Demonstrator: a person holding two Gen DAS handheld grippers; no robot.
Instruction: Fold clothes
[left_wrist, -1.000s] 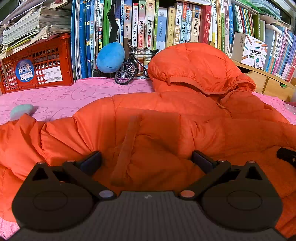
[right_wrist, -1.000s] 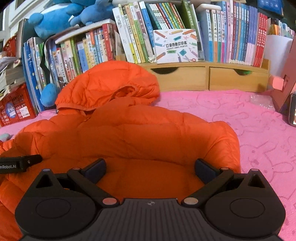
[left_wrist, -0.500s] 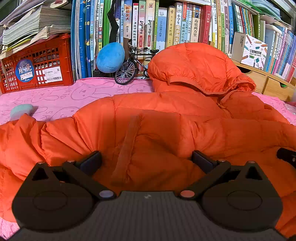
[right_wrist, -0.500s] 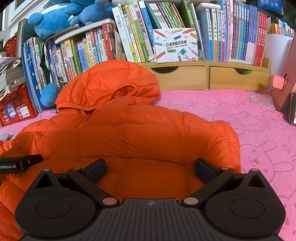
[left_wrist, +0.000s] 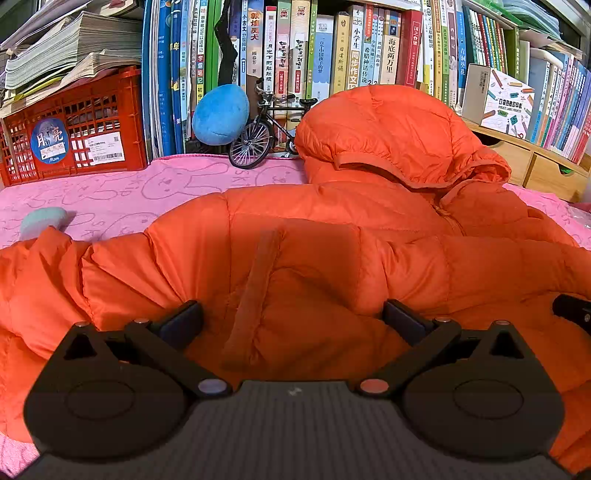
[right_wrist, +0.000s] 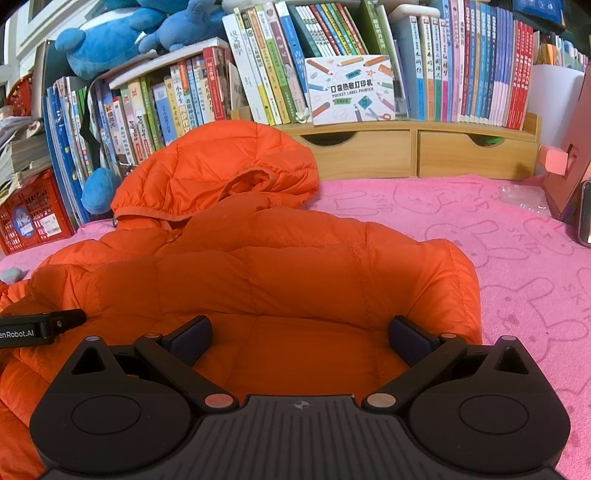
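Seen from the left wrist view, the left claw (left_wrist: 291, 319) stands wide, its two dark pads resting apart on the puffy orange jacket (left_wrist: 332, 236) and gripping nothing. The jacket fills the middle and lower frame, spread on a pink cloth (left_wrist: 110, 195) over the table, its hood (left_wrist: 391, 136) raised toward the books (left_wrist: 332, 48). A red crate (left_wrist: 74, 125) sits at upper left, with a blue plush (left_wrist: 220, 114) and a model bicycle (left_wrist: 264, 129) beside it.

From the right wrist view, the right claw (right_wrist: 301, 339) is also wide, empty, low over the jacket's (right_wrist: 258, 269) lower edge. The hood (right_wrist: 218, 173) lies upper left of centre; wooden drawers (right_wrist: 417, 151) stand behind, bare pink cloth (right_wrist: 517, 266) at right. The tip of the left claw (right_wrist: 40, 326) shows at the left edge.
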